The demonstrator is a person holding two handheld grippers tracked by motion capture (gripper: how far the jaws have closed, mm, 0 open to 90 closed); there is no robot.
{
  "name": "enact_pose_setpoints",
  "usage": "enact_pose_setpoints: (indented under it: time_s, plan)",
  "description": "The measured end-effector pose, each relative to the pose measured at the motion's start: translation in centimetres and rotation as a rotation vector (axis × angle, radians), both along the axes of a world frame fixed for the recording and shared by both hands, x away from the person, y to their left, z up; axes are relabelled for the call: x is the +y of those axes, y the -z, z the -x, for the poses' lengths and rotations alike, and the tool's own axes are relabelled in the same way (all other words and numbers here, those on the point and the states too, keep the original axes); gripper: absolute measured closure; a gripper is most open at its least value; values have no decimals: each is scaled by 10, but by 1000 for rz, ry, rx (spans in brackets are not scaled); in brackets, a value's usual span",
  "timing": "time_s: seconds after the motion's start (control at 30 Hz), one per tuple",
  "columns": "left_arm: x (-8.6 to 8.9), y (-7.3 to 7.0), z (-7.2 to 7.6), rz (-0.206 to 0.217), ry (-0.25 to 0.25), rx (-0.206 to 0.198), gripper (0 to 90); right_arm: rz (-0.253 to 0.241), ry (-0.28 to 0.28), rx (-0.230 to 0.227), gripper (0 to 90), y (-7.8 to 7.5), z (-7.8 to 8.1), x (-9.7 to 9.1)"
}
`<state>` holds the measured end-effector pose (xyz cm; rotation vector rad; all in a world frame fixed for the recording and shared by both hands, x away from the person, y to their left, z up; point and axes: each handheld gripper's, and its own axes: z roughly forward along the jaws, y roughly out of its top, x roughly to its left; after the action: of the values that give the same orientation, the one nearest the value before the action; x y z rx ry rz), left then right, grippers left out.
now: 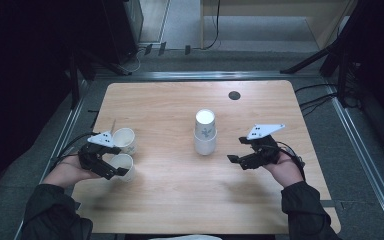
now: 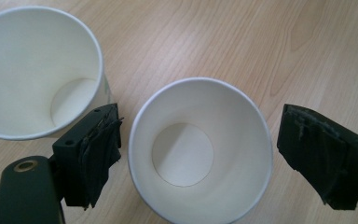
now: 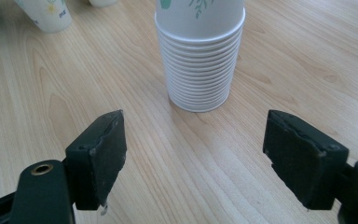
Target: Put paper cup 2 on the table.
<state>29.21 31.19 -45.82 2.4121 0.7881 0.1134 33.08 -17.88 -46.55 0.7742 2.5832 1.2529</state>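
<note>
At the table's left edge [image 1: 100, 100] our left gripper [image 2: 200, 154] stands wide around the near paper cup [image 2: 200, 149], pads clear of it, so we should draw back level without nudging the far cup [image 2: 37, 70] just beside it.

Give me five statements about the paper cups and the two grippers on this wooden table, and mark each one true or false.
1. Two single white paper cups stand upright and open by the left gripper. True: the nearer cup and the farther cup.
2. The left gripper's pads squeeze the nearer cup. False: it sits between them, with gaps on both sides.
3. The stack of white paper cups stands mouth down at mid-table. True.
4. The right gripper holds that stack. False: its jaws are open and empty, short of it.
5. The stack lies tipped on its side. False: it stands upright.
</note>
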Motion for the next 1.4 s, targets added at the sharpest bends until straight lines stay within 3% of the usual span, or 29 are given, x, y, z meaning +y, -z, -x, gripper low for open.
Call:
enact_pose_setpoints:
  time_s: [0.17, 0.3, 0.43, 0.5, 0.73, 1.03, 1.17, 1.4]
  plan:
    - [5, -8, 0, 51, -19, -8, 137, 5, 1, 2, 214, 1, 1, 0]
    - [8, -22, -2, 103, -46, -40, 137, 6, 6, 6, 214, 1, 2, -2]
    - [6, -29, -3, 118, -67, -69, 137, 7, 6, 3, 214, 2, 3, -3]
    - [2, -35, -4, 152, -74, -83, 137, 9, 7, 3, 214, 2, 3, -4]
    - [-15, -42, -7, 145, -77, -93, 137, 11, 9, 10, 214, 2, 5, -4]
    - [-36, -53, -9, 188, -102, -97, 138, 14, -2, 6, 214, 2, 6, -2]
    - [-44, -54, -10, 211, -112, -79, 140, 16, -12, 2, 213, 2, 6, -2]
    - [-59, -57, -12, 237, -135, -79, 141, 5, -22, 0, 214, 1, 8, 1]
